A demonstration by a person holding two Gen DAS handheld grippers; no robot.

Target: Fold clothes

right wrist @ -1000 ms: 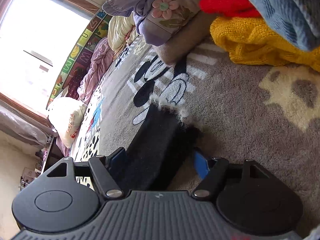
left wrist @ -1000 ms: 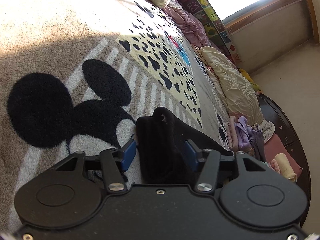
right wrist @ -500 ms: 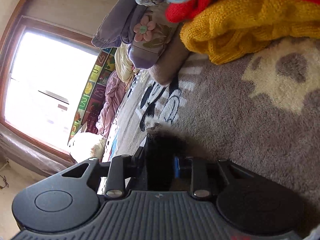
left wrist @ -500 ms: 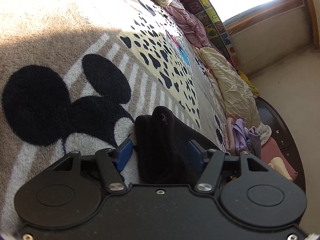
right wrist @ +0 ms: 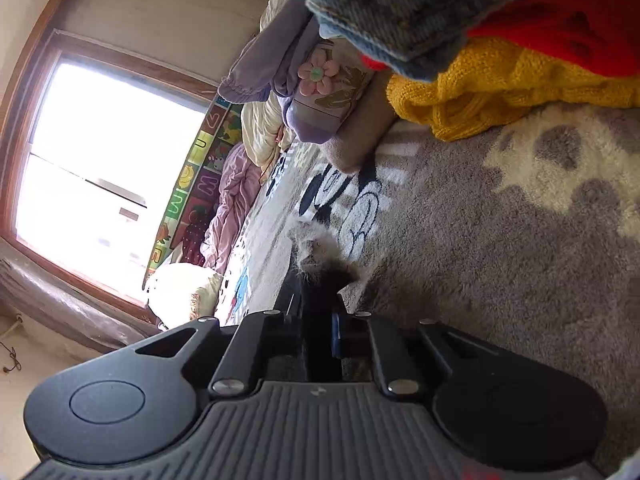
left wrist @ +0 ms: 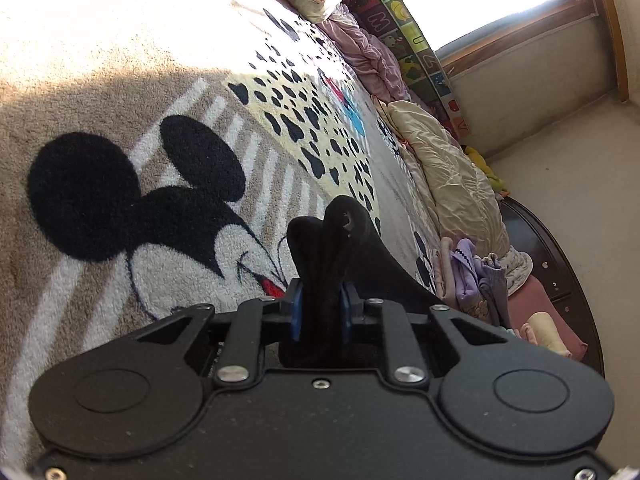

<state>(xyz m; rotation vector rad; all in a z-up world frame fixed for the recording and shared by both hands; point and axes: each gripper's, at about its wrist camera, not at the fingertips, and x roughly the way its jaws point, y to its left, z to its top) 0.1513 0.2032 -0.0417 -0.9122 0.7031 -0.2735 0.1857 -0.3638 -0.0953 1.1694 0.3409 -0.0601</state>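
A black garment (left wrist: 340,240) lies on the plush blanket, and one bunched end of it rises between the blue pads (left wrist: 295,312) of my left gripper (left wrist: 320,300). Those jaws are closing and pinch the cloth. In the right wrist view the same dark garment (right wrist: 320,280), with a fuzzy grey edge, sits between the fingers of my right gripper (right wrist: 318,316). These jaws are closing too, and the blue pad (right wrist: 335,332) presses on the fabric. The rest of the garment is hidden under the grippers.
The cartoon-mouse blanket (left wrist: 120,200) covers the bed. A clothes pile stands close ahead of the right gripper: yellow knit (right wrist: 500,88), red piece (right wrist: 580,20), denim (right wrist: 400,8), purple garment (right wrist: 312,112). Folded quilts (left wrist: 452,184), small purple clothes (left wrist: 468,276) and the dark bed edge (left wrist: 560,264) lie right.
Both grippers' jaws have closed from wide apart onto the black garment. The left end of the cloth is now bunched and raised. The right gripper has rolled and the clothes pile looms nearer.
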